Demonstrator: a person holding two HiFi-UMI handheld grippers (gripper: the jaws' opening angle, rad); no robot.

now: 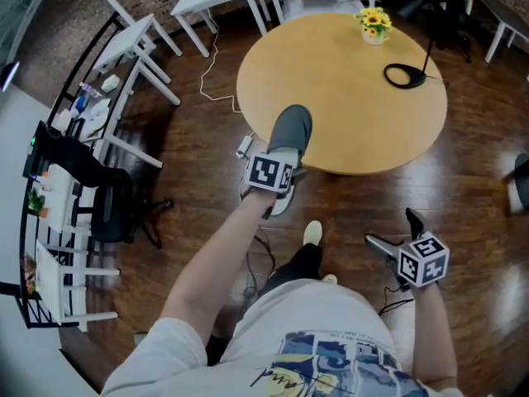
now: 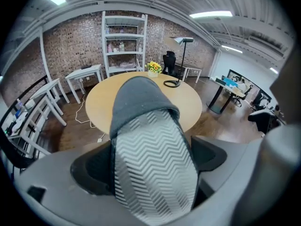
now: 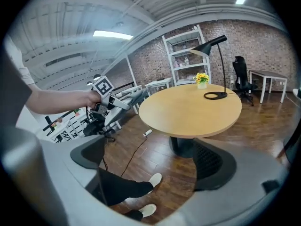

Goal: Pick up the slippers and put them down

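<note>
Head view, left tongs [image 1: 275, 182]: I pinch 1 slipper [image 1: 291, 131], raised off the floor, its rounded grey toe over the rim of the round table [image 1: 331, 81].
Head view, right tongs [image 1: 390, 228]: low by my hip, above the dark plank floor [image 1: 207, 139], well apart from the slipper.
Left gripper view, grip: my 2 jaws press on the slipper's sides.
Left gripper view, slipper: pale sole with zigzag ribbing faces the camera; dark grey soft fabric upper curves over the toe, pointing at the smooth tan tabletop.
Right gripper view, grip: jaws spread, with nothing between them.
Right gripper view, beyond: glossy wood floor, my 2 white shoes [image 3: 149, 180].
</note>
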